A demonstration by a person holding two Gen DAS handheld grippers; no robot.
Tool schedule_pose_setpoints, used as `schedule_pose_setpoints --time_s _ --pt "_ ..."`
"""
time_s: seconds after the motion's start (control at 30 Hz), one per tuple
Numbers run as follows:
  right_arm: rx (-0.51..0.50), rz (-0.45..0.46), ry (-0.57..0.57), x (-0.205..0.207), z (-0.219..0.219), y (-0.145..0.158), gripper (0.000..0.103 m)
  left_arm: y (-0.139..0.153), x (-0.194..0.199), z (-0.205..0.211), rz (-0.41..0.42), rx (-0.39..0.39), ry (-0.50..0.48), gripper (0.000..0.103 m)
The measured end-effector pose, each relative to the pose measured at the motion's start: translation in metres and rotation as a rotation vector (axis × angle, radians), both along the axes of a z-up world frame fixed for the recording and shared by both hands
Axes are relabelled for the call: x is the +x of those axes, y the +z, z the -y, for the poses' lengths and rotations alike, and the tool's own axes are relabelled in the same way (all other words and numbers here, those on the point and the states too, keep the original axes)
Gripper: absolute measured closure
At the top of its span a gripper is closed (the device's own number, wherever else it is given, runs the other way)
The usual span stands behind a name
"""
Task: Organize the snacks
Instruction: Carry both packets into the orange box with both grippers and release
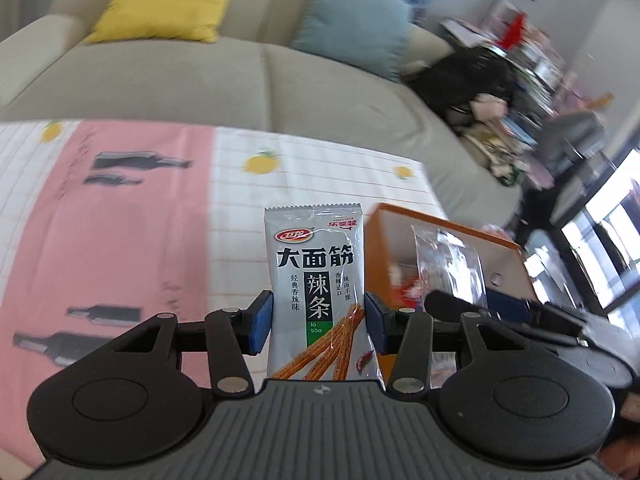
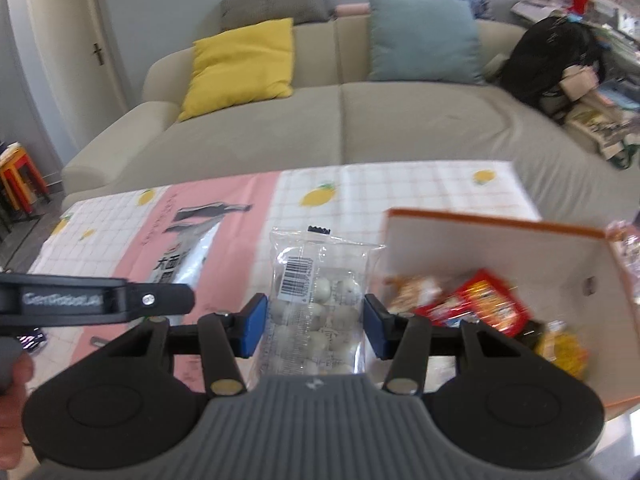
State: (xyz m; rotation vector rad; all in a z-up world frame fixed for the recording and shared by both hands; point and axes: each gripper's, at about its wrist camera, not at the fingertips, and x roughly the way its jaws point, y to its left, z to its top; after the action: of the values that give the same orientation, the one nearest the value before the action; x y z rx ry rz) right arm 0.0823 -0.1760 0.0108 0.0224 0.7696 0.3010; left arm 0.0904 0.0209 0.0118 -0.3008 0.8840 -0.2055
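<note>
My left gripper (image 1: pixel 319 320) is shut on a grey latiao snack packet (image 1: pixel 316 280) and holds it upright above the table. My right gripper (image 2: pixel 312 322) is shut on a clear bag of white candy balls (image 2: pixel 316 300). An orange-rimmed box (image 2: pixel 492 224) stands just right of both grippers, with several snack packs (image 2: pixel 476 308) inside. In the left wrist view the box (image 1: pixel 448 228) shows with the clear bag (image 1: pixel 452 264) and the right gripper's body over it. In the right wrist view the left gripper's body and the grey packet (image 2: pixel 188 260) show at the left.
The table wears a pink and white checked cloth (image 1: pixel 120 220) with bottle and lemon prints. A beige sofa (image 2: pixel 340 120) with a yellow cushion (image 2: pixel 240 64) and a teal cushion (image 2: pixel 424 36) stands behind it. A black bag (image 2: pixel 552 60) lies at the sofa's right end.
</note>
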Motion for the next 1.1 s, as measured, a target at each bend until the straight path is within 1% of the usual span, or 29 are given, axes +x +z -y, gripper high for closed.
schedule_pose_setpoints --time_s 0.2,0.3,0.5,0.67,0.87,1.0,1.1 --pt "-0.06 0.032 -0.072 0.013 0.051 0.013 0.053 0.014 0.016 0.049 0.019 -0.006 -0.134 0.049" --pt "-0.09 0.028 -0.105 0.02 0.077 0.014 0.053 0.014 0.027 0.073 0.009 -0.021 -0.202 0.049" --pt "-0.152 -0.017 -0.128 0.04 0.122 0.007 0.053 -0.004 0.055 0.114 -0.039 -0.046 -0.332 0.049" --pt "-0.181 -0.1 -0.145 0.063 0.154 -0.012 0.053 -0.027 0.083 0.146 -0.089 -0.015 -0.407 0.049" --pt "-0.246 -0.162 -0.125 0.088 0.164 -0.042 0.053 -0.053 0.104 0.175 -0.142 0.022 -0.459 0.049" --pt "-0.275 -0.2 -0.07 0.108 0.165 -0.063 0.052 -0.069 0.114 0.188 -0.172 0.027 -0.461 0.049" --pt "-0.309 -0.235 -0.046 0.118 0.166 -0.078 0.052 -0.08 0.122 0.195 -0.192 0.054 -0.461 0.049"
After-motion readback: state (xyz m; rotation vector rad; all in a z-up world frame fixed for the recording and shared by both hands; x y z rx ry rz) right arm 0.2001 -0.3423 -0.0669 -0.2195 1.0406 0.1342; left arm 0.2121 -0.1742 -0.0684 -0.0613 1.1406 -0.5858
